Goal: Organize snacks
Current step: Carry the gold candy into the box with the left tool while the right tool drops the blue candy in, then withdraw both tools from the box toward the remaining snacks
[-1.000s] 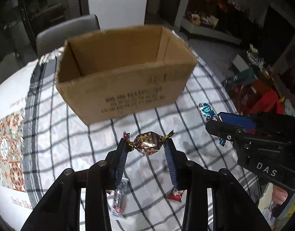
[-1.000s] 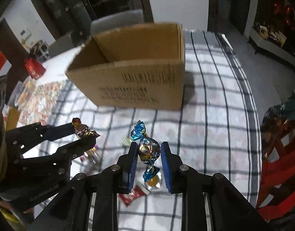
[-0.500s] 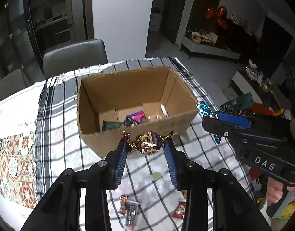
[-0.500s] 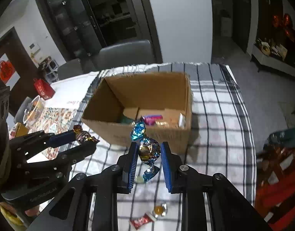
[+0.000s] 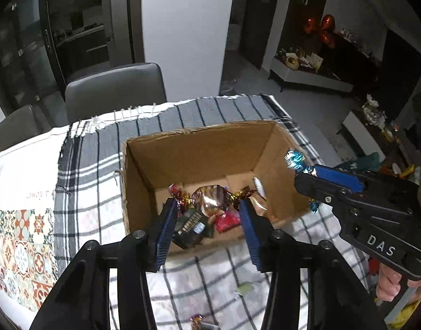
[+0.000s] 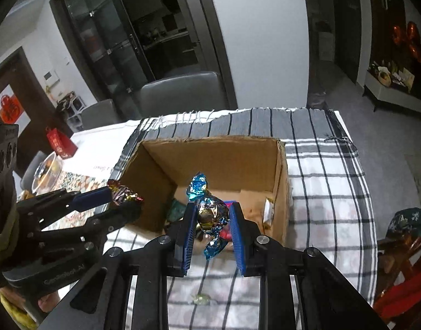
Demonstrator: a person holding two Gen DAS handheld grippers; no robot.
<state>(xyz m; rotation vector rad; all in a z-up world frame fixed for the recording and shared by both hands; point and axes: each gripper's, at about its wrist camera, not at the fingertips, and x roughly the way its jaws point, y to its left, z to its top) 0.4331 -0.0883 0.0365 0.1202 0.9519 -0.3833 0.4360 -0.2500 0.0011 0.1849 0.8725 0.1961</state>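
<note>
An open cardboard box [image 5: 194, 151] stands on the checked tablecloth and holds several wrapped snacks [image 5: 194, 224]. My left gripper [image 5: 209, 205] is shut on a gold-and-red foil candy [image 5: 210, 198] and holds it above the box's near edge. My right gripper [image 6: 212, 216] is shut on a blue foil candy [image 6: 210, 214], also above the near edge of the box [image 6: 218, 154]. The right gripper shows in the left wrist view [image 5: 304, 170], at the box's right wall. The left gripper shows in the right wrist view [image 6: 125, 196], at the box's left wall.
The checked tablecloth [image 5: 81, 189] covers the table. A small pale wrapper [image 5: 243, 288] and another candy [image 5: 196, 319] lie on the cloth in front of the box. Grey chairs [image 5: 114, 88] stand behind the table. A glass bowl [image 6: 46, 170] sits at the left.
Both grippers have risen and moved forward with their candies, from in front of the box's side wall to above its near edge. The box's inside has come into view.
</note>
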